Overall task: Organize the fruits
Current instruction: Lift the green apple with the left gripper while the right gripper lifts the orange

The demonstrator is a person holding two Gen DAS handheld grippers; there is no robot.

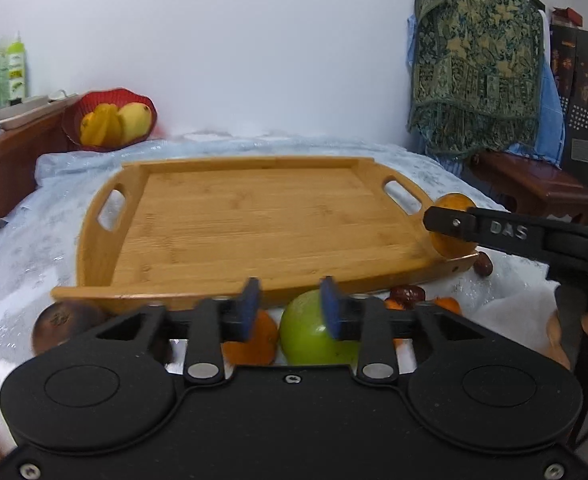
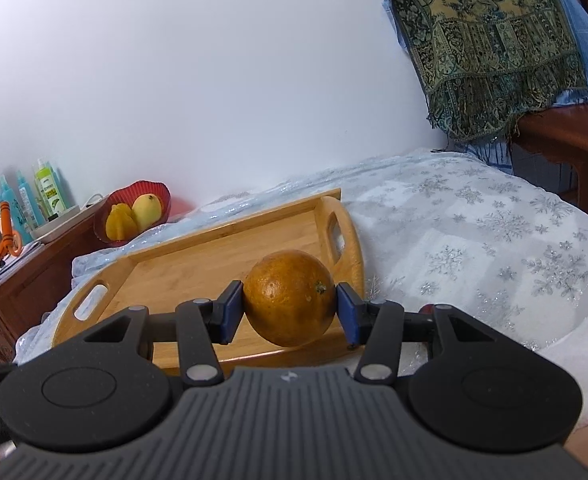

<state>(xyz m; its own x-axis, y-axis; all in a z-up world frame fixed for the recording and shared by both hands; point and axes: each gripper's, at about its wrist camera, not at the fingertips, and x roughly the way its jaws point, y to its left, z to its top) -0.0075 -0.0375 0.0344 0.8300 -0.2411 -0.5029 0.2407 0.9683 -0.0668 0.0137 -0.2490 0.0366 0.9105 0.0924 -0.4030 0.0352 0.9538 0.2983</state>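
A bamboo tray (image 1: 254,216) lies bare on a snowflake-patterned cloth; it also shows in the right wrist view (image 2: 198,264). My right gripper (image 2: 290,310) is shut on a large orange (image 2: 290,296) and holds it above the tray's right front corner; the orange also shows in the left wrist view (image 1: 451,224). My left gripper (image 1: 290,308) is open and empty, above a green apple (image 1: 309,336) and a small orange (image 1: 254,340) in front of the tray.
A brown round fruit (image 1: 64,324), red dates (image 1: 407,294) and small orange fruits (image 1: 447,304) lie by the tray's front edge. A red bowl (image 1: 108,120) with yellow fruit stands at the back left on a wooden cabinet (image 1: 10,160). A wooden bench (image 1: 533,184) stands right.
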